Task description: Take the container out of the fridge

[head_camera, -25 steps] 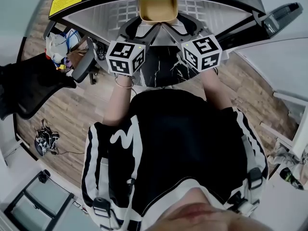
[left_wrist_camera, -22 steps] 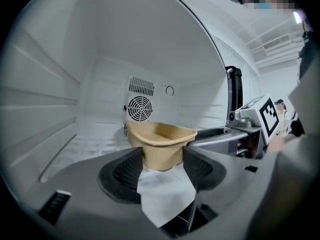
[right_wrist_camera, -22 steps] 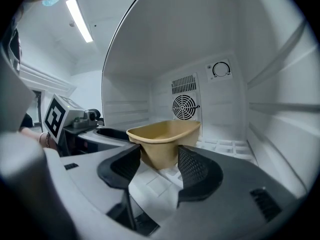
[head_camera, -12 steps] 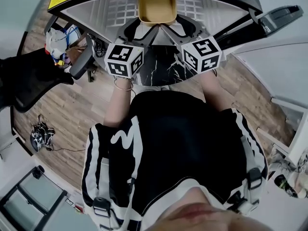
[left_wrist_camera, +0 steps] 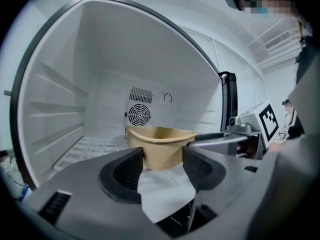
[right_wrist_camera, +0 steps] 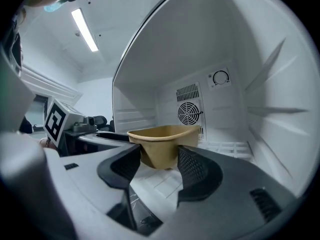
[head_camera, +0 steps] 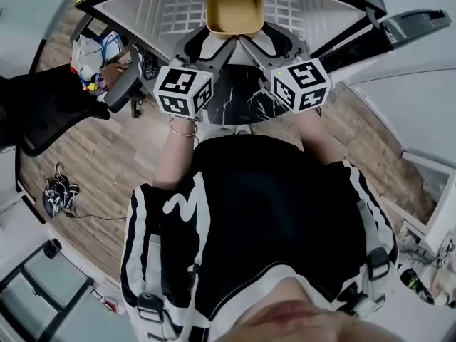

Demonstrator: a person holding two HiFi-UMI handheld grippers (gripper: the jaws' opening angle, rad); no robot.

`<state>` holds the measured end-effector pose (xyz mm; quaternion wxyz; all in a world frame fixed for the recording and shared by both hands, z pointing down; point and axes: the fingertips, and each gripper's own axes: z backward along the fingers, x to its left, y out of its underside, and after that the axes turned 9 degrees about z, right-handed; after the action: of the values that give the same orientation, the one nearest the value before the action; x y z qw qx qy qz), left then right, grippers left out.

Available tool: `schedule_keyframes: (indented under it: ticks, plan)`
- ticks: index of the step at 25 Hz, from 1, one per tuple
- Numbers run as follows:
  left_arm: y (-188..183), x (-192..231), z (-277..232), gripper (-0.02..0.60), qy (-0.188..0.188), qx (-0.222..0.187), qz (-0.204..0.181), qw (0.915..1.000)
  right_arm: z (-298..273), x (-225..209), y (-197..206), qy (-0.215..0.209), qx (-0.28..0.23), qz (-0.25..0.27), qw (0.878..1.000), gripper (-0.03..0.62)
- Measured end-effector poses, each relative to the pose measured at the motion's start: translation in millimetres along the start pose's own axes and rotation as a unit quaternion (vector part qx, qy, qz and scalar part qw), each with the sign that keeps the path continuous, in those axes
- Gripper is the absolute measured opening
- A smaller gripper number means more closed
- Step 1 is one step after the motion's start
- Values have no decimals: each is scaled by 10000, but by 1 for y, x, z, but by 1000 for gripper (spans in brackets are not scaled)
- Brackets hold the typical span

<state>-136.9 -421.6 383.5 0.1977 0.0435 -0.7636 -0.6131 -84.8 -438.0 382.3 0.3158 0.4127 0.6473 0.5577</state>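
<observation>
I'm losing the container's [left_wrist_camera: 161, 139] lower sides behind the left gripper's [left_wrist_camera: 162, 159] jaws. The right gripper [right_wrist_camera: 159, 159] is covering them the same way, so I'm not making out whether either is pressing on it. In the head view, the top edge is cutting off the fridge [head_camera: 164, 13].

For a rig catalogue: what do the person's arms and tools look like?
Both the left tool and right tool are grey, with black textured pads. Each carries a white cube printed with black square markers. The person wears a black top with white stripes and a thin bracelet on the left wrist.
</observation>
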Motion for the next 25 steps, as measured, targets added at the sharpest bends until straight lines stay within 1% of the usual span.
schedule_keyframes:
  ticks: [6,16,25]
  plan:
    - [-5,-7,8,255,57,-51,-63,10000,8,6,-6,46,-95,-40,9999,239]
    - [-11,-19,36,253,215,-134,-161,9995,25,30,-17,184,-230,-73,9995,239]
    - [-10,-32,63,252,382,-247,-129,9989,43,56,-24,366,-309,-32,9988,239]
